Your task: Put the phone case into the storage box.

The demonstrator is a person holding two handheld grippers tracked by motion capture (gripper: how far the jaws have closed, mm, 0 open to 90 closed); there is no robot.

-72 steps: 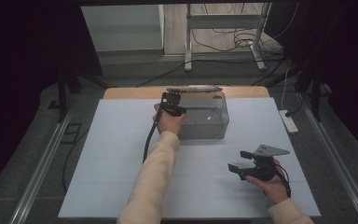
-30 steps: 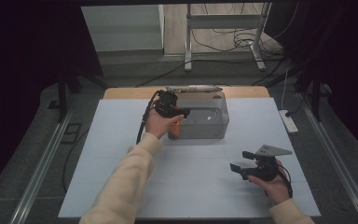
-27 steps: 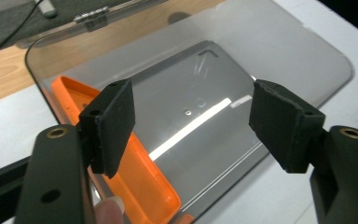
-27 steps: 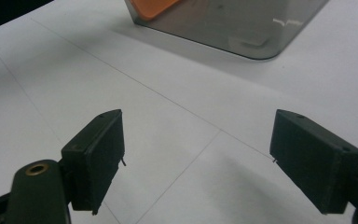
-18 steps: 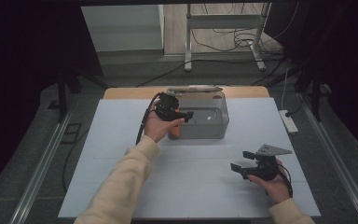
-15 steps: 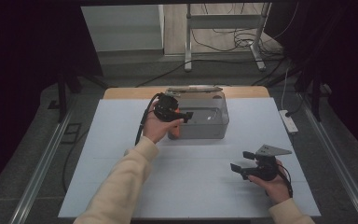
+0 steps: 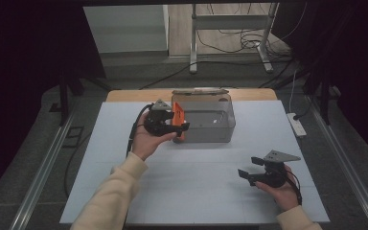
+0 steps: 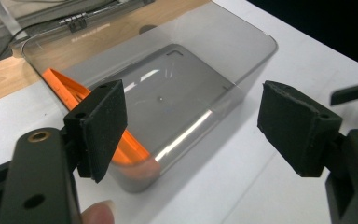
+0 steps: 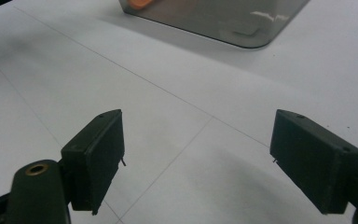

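1. Hanging just beside the clear box [image 7: 206,120], the left gripper [image 7: 176,128] has its jaws apart; they have just been opening, with nothing between them.
2. An orange thing [image 8: 95,119], maybe a flat lid, leans inside the box at its left end.
3. The right gripper [image 7: 248,173] rests low over the white table [image 7: 196,191], jaws wide apart, well away from the box.

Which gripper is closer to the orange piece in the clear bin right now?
Left. The left gripper hangs just beside the clear bin, by the end where the orange piece leans inside. The right gripper sits well off, near the table's front right.
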